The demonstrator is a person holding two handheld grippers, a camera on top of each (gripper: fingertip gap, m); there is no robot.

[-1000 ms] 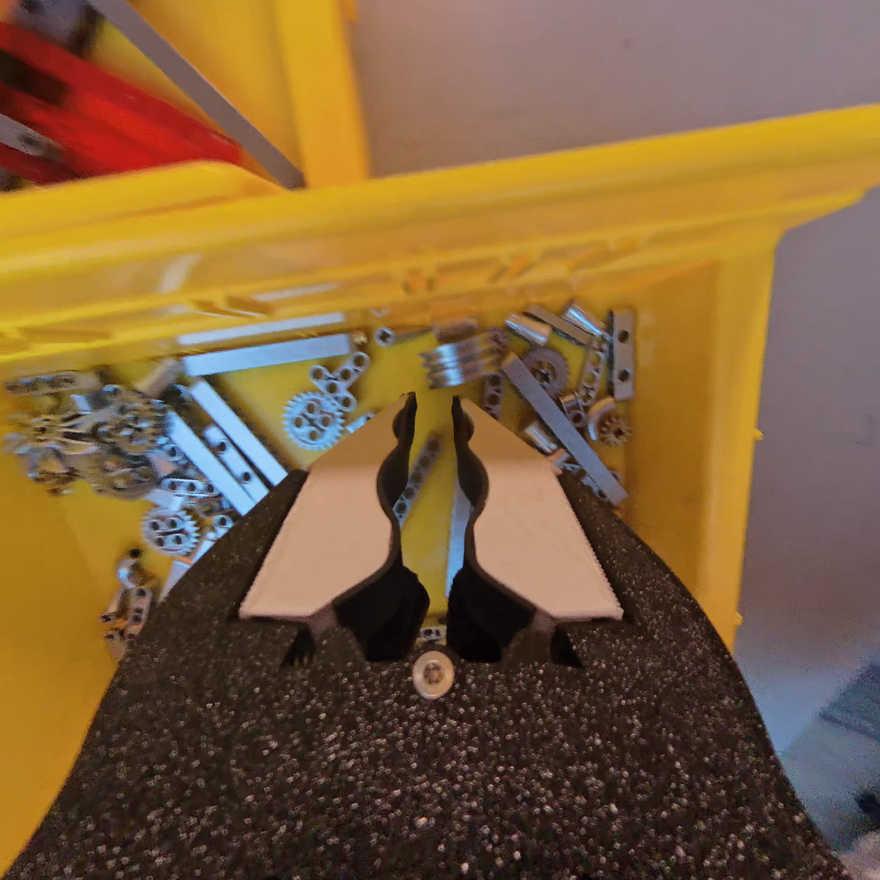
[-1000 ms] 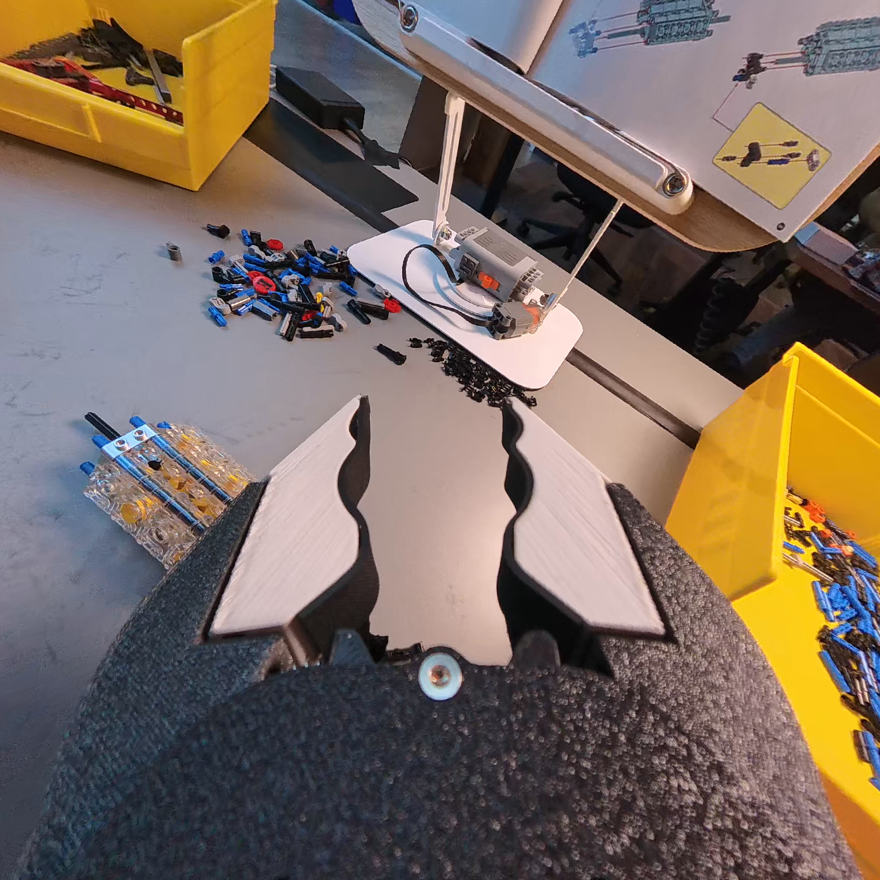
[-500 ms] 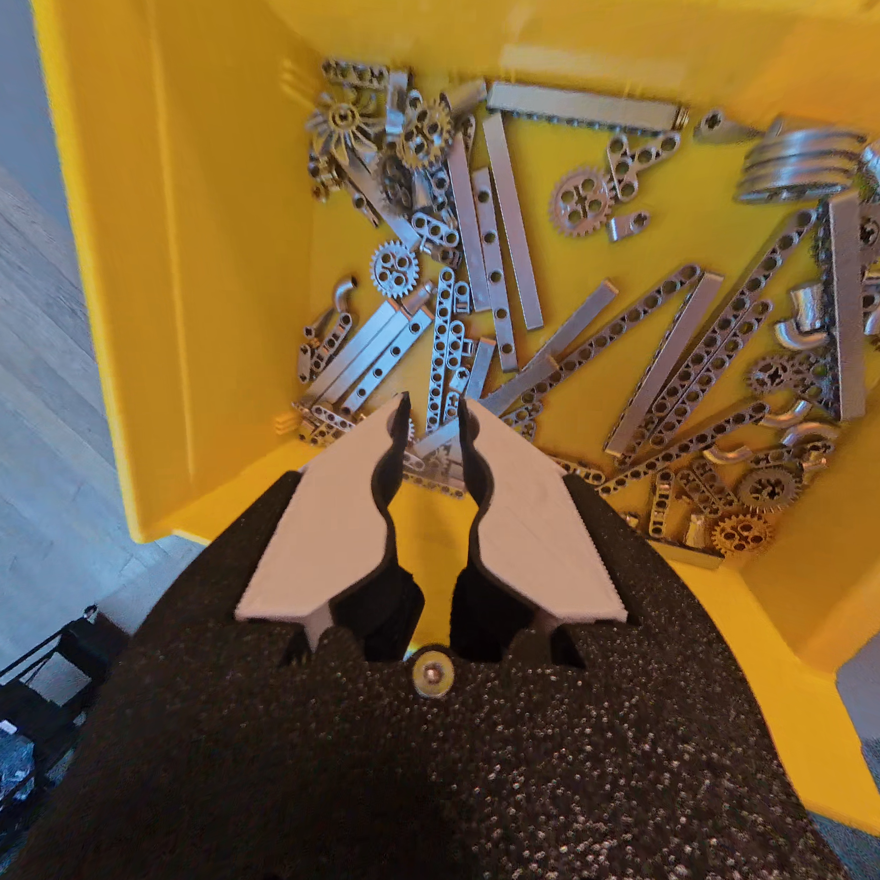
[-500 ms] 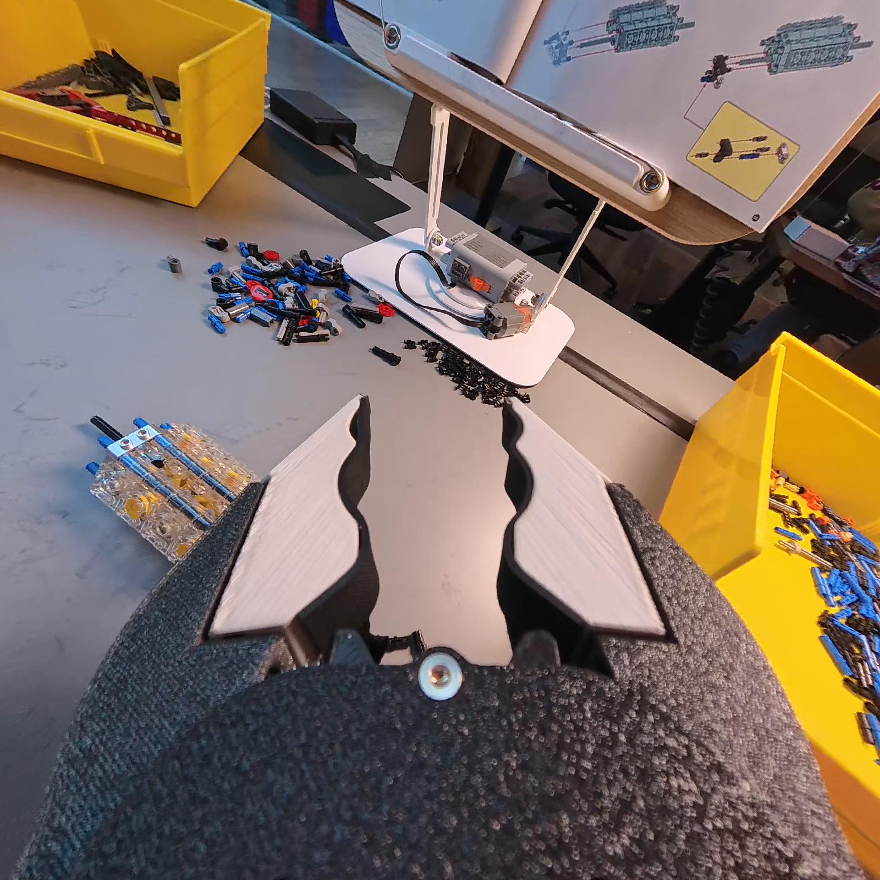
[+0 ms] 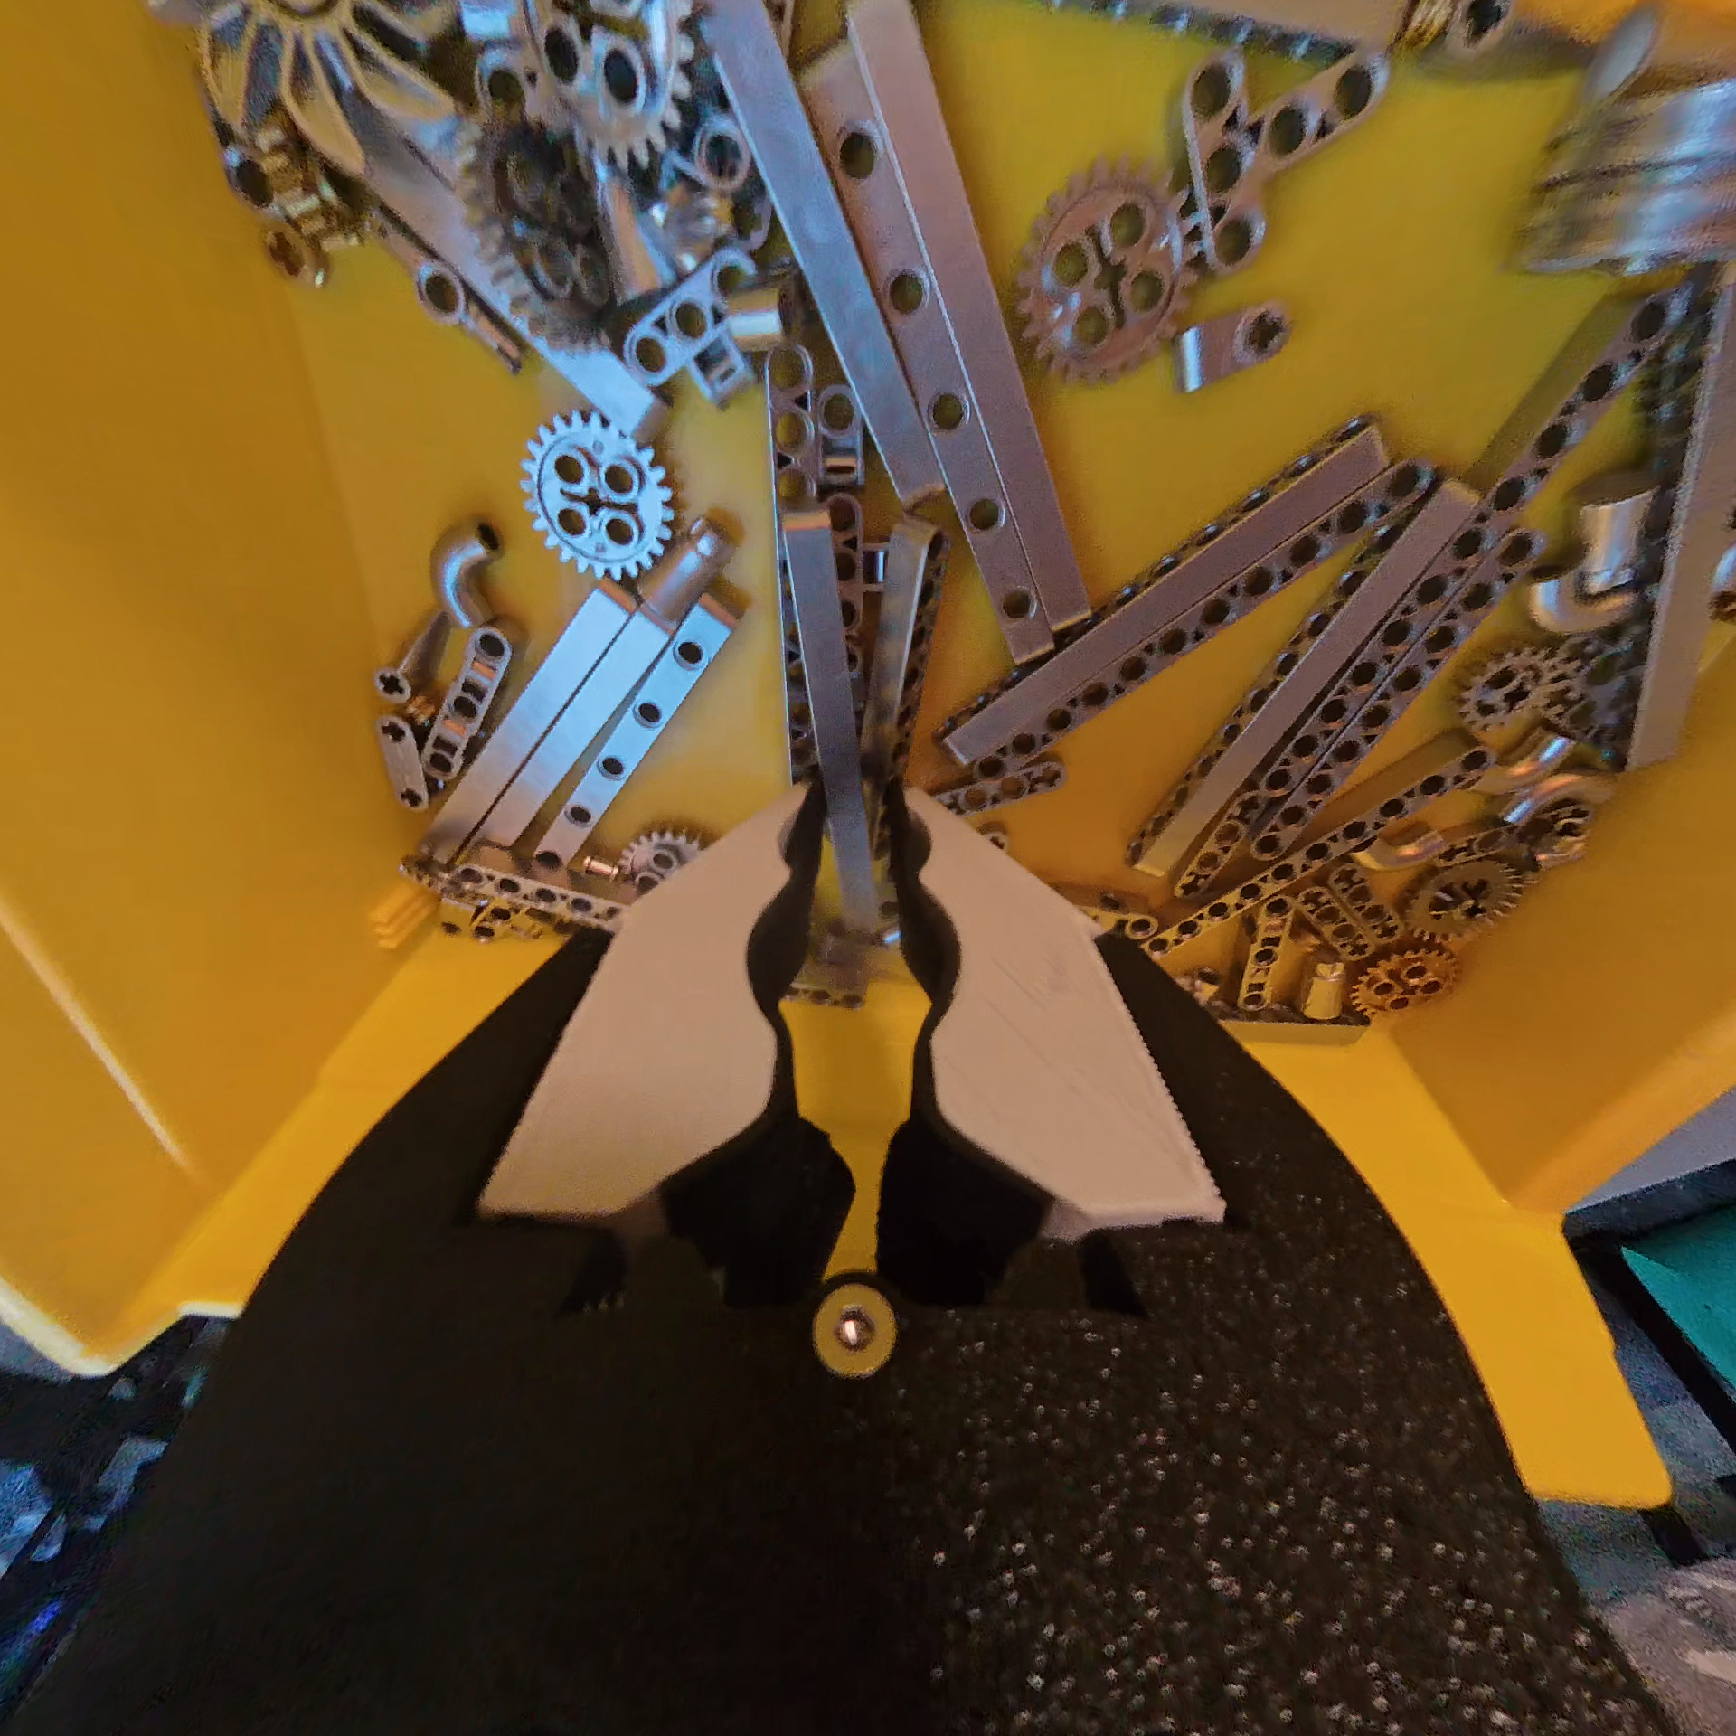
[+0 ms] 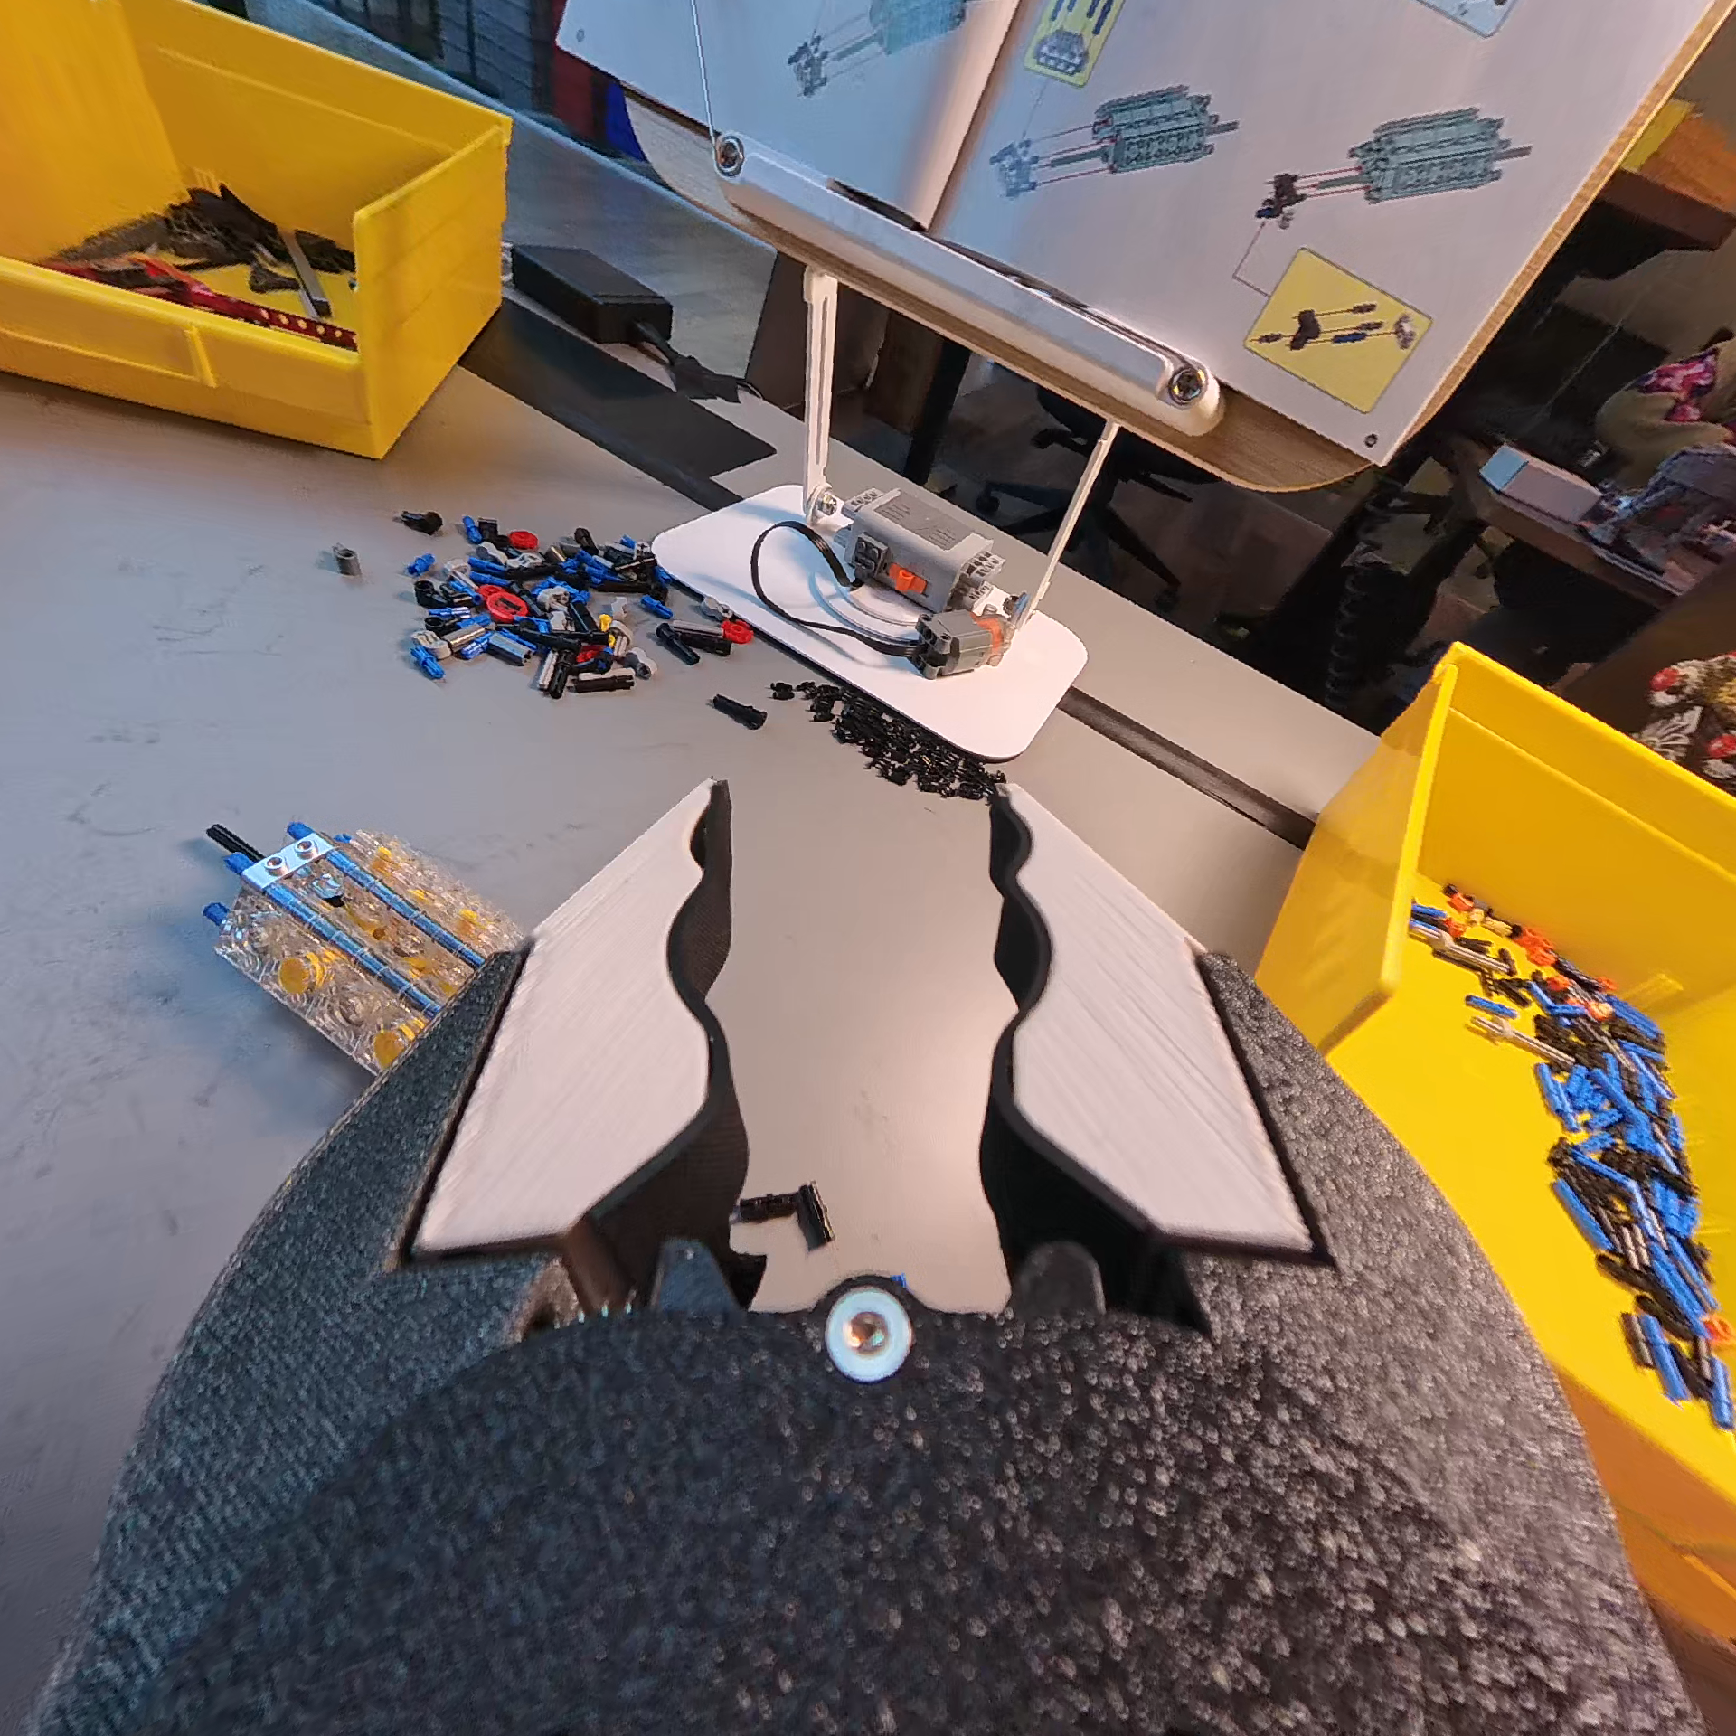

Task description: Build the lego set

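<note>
My left gripper [image 5: 850, 803] reaches into a yellow bin [image 5: 169, 564] of grey beams and gears. A thin grey beam [image 5: 831, 676] runs between its jaws, which stand close on both sides of it; whether they grip it does not show. A grey gear [image 5: 598, 507] and a bundle of short beams [image 5: 582, 723] lie to the left, long holed beams [image 5: 1315, 639] to the right. My right gripper [image 6: 860, 798] is open and empty above the grey table [image 6: 188, 658]. A clear block assembly [image 6: 348, 930] with blue pins lies left of it.
On the table are a heap of small blue, black and red parts [image 6: 545, 611], a pile of black pins [image 6: 902, 742], and a white stand base [image 6: 1033, 686] with a grey box [image 6: 921, 545] under an instruction board [image 6: 1221, 141]. Yellow bins stand at right [image 6: 1362, 845] and far left [image 6: 413, 310]. Some 65 cm of space lies between my two pairs of fingers. About 7 cm separates my left fingertips from the grey gear [image 5: 598, 507].
My left gripper has tipped over the bin's rim and moved down into it, so a thin grey beam now lies between its jaws. The right gripper has drifted slightly, still open.
</note>
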